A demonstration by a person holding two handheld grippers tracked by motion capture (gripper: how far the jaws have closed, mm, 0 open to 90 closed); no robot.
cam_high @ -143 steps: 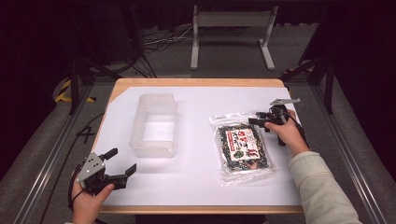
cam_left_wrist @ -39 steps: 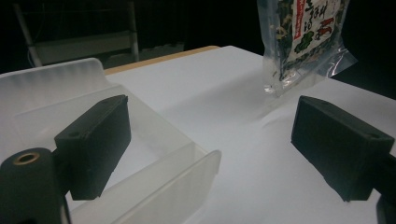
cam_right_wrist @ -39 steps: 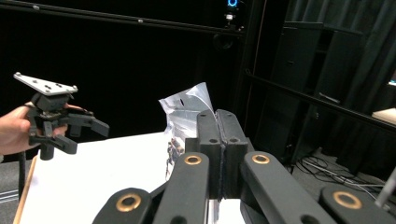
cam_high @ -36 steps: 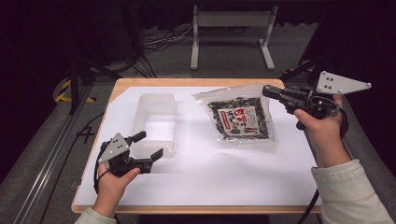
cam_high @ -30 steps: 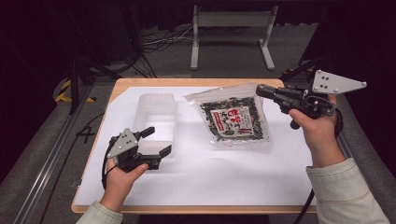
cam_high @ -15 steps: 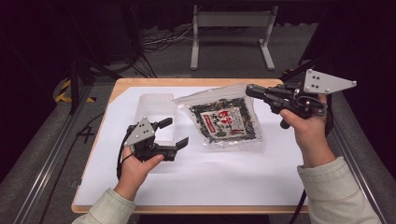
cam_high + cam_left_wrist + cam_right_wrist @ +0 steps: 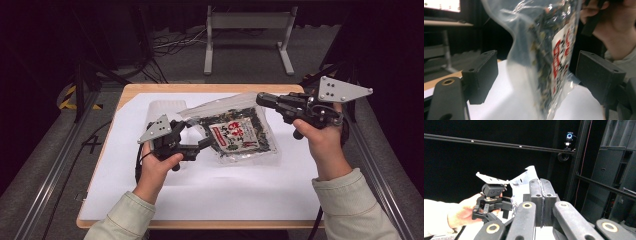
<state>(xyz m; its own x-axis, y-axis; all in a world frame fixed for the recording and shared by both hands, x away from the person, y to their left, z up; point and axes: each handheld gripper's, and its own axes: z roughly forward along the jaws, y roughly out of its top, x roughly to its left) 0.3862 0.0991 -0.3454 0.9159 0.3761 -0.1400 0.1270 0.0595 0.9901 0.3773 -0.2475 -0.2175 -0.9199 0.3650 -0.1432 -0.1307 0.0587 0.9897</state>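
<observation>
Left side of bench: left tool is held above the white sheet, jaws wide apart, grey three-cornered plate on top. In the left gripper view the two black jaws stand on either side of the hanging seaweed bag, neither pad touching the film. A clear plastic container lies on the bench just beyond the left tool, mostly hidden behind tool and bag.

Centre: the seaweed bag is a clear pouch of dark dried pieces with a red-and-white label. It hangs tilted, its far right corner lifted, its near left part sagging toward the left tool. Whether the lowest edge touches the sheet cannot be told.

Right: right tool is clamped on the bag's upper right edge; in the right gripper view the jaws are pressed together with film rising between them.

Judgement on the step in hand: the left tool appears set to take a second hold on the bag. To do it well:
- close on the empty film margin, not on the bulge of contents, which would crush and slip;
- keep the right tool steady so the bag does not swing out of the gap;
- close slowly and squarely, because the pouch is limp and crinkled;
- risk: thin film slipping from the right jaws if pulled sideways.
</observation>
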